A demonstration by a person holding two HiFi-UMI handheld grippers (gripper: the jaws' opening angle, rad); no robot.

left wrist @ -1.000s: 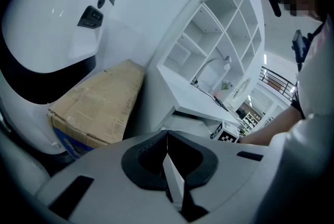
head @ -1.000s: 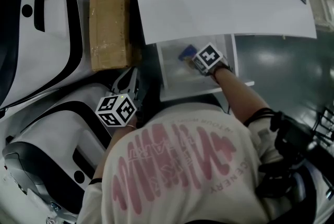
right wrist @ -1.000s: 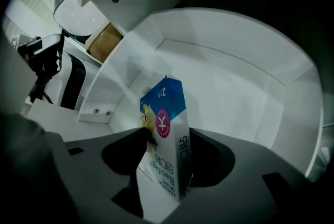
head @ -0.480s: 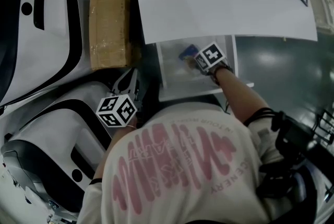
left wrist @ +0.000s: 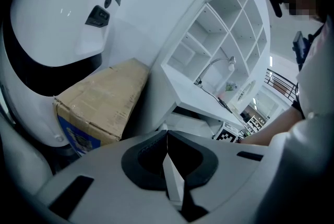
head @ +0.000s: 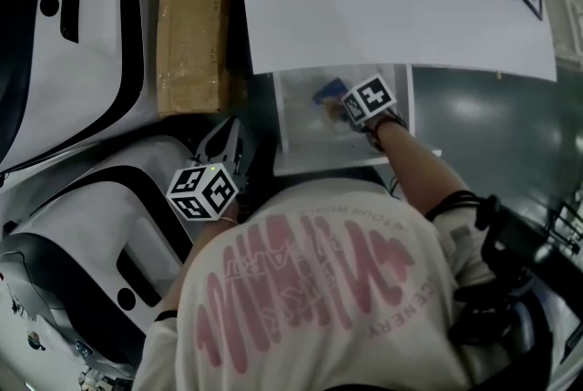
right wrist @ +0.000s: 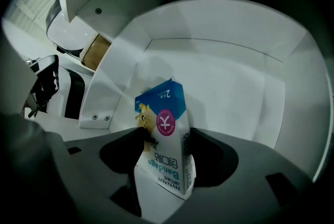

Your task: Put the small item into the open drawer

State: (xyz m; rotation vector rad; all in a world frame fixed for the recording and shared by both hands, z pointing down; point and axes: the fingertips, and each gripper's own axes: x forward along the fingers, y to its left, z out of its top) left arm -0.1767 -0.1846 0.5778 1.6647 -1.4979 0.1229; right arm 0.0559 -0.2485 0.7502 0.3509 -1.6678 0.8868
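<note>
Right claw (right wrist: 167,135) just opening wide, bandage box (right wrist: 160,105) between jaws in drawer (right wrist: 237,87); left claw (left wrist: 167,138) closed.

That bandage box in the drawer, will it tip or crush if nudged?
The box looks like thin, light cardboard, so it could dent. It seems to stand on end in the drawer, so a nudge may tip it.

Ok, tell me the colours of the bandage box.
The bandage box is blue and white with a pink round logo, clearest in the right gripper view.
</note>
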